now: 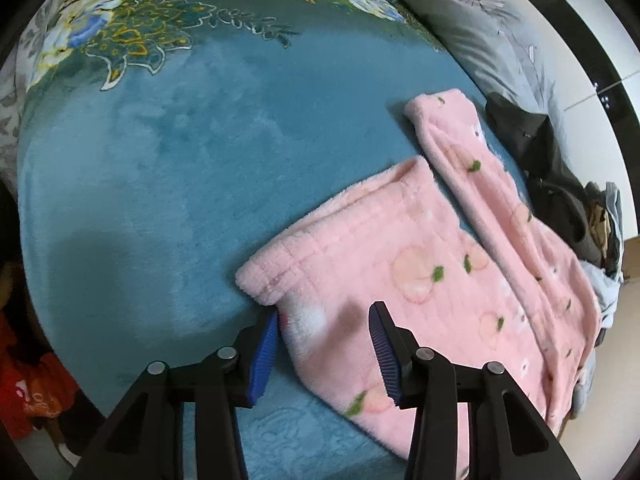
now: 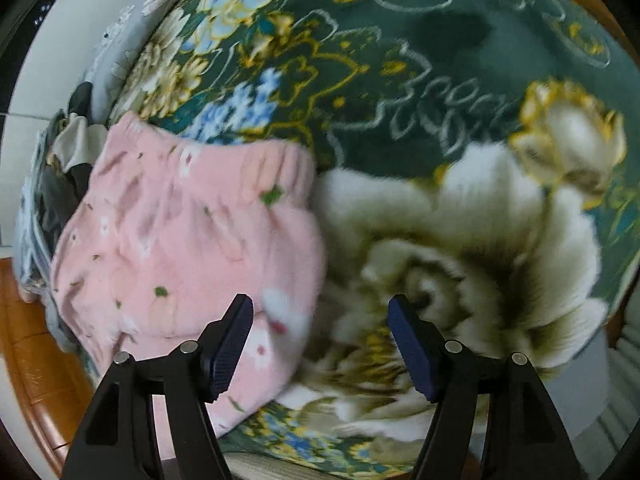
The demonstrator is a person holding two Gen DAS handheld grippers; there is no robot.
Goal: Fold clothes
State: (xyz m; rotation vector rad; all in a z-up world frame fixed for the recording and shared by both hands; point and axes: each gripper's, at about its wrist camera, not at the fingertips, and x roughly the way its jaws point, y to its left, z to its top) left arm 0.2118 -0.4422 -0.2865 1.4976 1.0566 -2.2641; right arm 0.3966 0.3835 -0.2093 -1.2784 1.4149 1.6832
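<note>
Nearest in the left wrist view, the left gripper (image 1: 324, 354) stands with its jaws apart and nothing between them, hovering just over the near corner of the pink trousers (image 1: 420, 264). Its left pad sits right beside the hem edge of one leg, and the right pad is over the fabric. The right gripper (image 2: 320, 344) is likewise spread wide and empty; the trousers (image 2: 188, 236) lie to its left and ahead, the waistband running across just beyond its left pad. That view is blurred, so I cannot tell whether either pad touches cloth.

The trousers are spread flat on the bed's blanket (image 1: 168, 160), one leg ahead of the left gripper and the other leg angling away to its right. Further right, beyond the far leg, a heap of dark clothes (image 1: 556, 184) lies at the bed's edge.

The fabric looks like thick fleece: soft, light and limp, so it should drape and sag rather than hold shape, and the pile should grip well against ribbed pads. Good holds are probably the stitched hem corner under the left gripper and the elastic waistband near the right, both thicker than the single layer.
</note>
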